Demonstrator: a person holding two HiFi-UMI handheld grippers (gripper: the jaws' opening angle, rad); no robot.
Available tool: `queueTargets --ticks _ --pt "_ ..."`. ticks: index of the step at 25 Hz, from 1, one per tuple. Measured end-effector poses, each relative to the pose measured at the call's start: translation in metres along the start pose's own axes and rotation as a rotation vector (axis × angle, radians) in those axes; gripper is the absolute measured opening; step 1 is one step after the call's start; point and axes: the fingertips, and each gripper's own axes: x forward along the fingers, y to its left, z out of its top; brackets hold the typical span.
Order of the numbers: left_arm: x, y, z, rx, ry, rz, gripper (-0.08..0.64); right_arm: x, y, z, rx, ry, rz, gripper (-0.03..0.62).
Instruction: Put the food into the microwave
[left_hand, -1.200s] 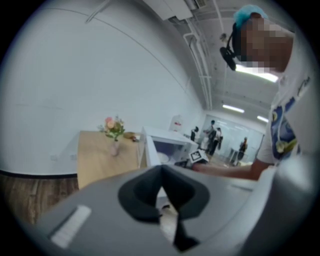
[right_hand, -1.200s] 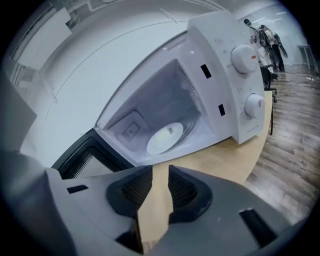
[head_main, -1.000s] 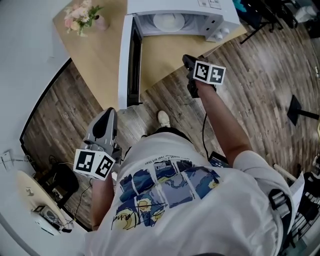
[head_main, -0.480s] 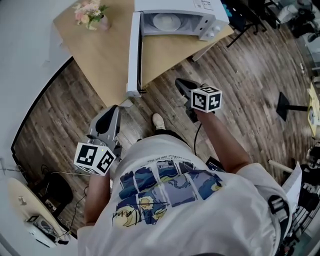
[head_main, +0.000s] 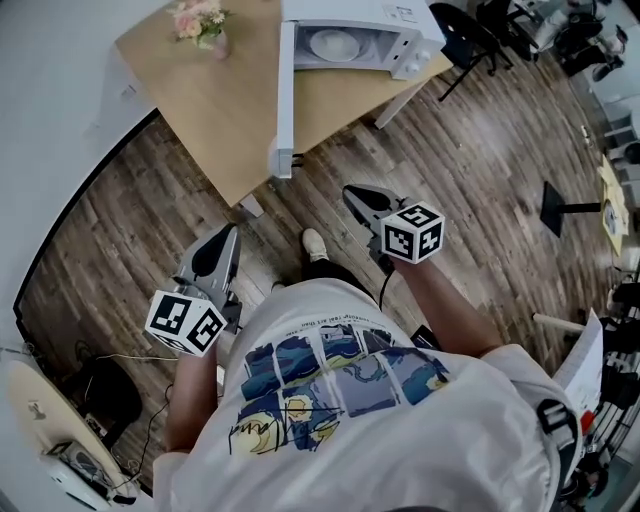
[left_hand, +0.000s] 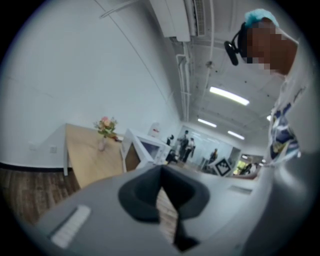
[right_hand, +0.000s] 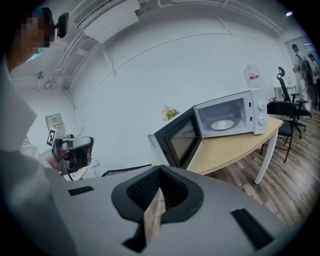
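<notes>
The white microwave (head_main: 400, 14) stands on the wooden table (head_main: 200, 110) with its door (head_main: 285, 95) swung wide open. A white plate (head_main: 333, 44) with pale food lies inside it. In the right gripper view the microwave (right_hand: 235, 115) and the plate (right_hand: 221, 124) show well ahead, beyond the door (right_hand: 180, 140). My right gripper (head_main: 350, 192) is over the floor, short of the table, shut and empty. My left gripper (head_main: 228, 234) is lower left, also over the floor, shut with nothing in it. The left gripper view shows the microwave (left_hand: 150, 147) far off.
A vase of pink flowers (head_main: 205, 25) sits at the table's far left. Black office chairs (head_main: 465, 40) stand right of the table. A stand base (head_main: 570, 205) is on the wood floor at right. Cables and gear (head_main: 100, 395) lie at lower left.
Both grippers have drawn back from the table, which now sits farther up the head view. The right gripper came away from the table edge toward the body. Both stayed shut.
</notes>
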Motion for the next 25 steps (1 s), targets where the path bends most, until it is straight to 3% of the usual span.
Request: queueTargets --ticks 11,25 --pt "-0.041 -0.010 -0.038 -0.014 0.049 -0.042 0.003 -0.034 0.068 -0.021 -0.055 -0.032 0.003 0.006" --pt "-0.063 -0.017 -0.039 0.001 0.026 -0.065 0.005 -0.041 0.111 -0.016 -0.129 -0.063 0.035 0.006"
